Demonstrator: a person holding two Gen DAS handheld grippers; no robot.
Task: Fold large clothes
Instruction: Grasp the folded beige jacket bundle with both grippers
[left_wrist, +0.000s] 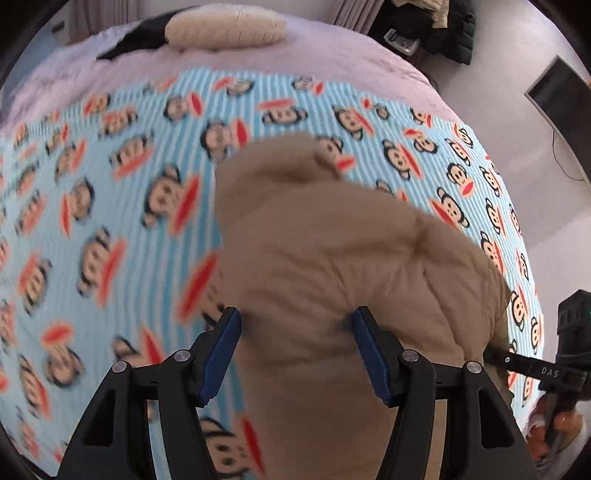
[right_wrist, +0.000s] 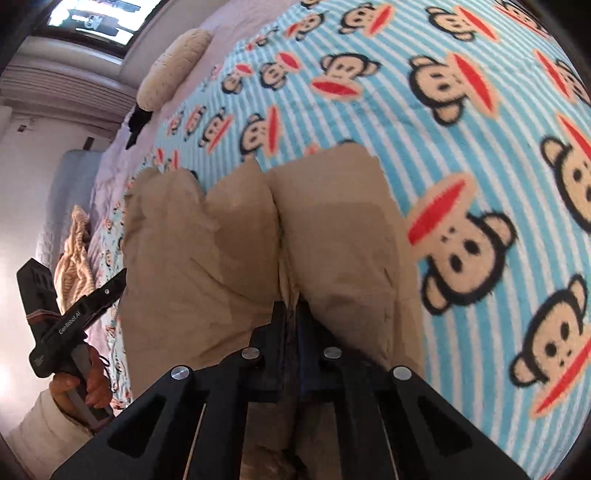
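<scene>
Tan trousers (right_wrist: 258, 240) on bed (left_wrist: 92, 221): soft, light, floppy; hold hems. Left gripper (left_wrist: 295, 347) clamps bunched cloth; right gripper (right_wrist: 293, 314) pinches an edge.

Soft even daylight, bright window (right_wrist: 92, 18) glare, motion blur — strongest leftward, fisheye-bent dark edges

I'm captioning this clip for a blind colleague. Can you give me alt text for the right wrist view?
The right gripper is shut on a fold of tan padded garment, which is bunched on a blue striped blanket printed with monkey faces. At the left edge, a hand holds the left gripper.
</scene>
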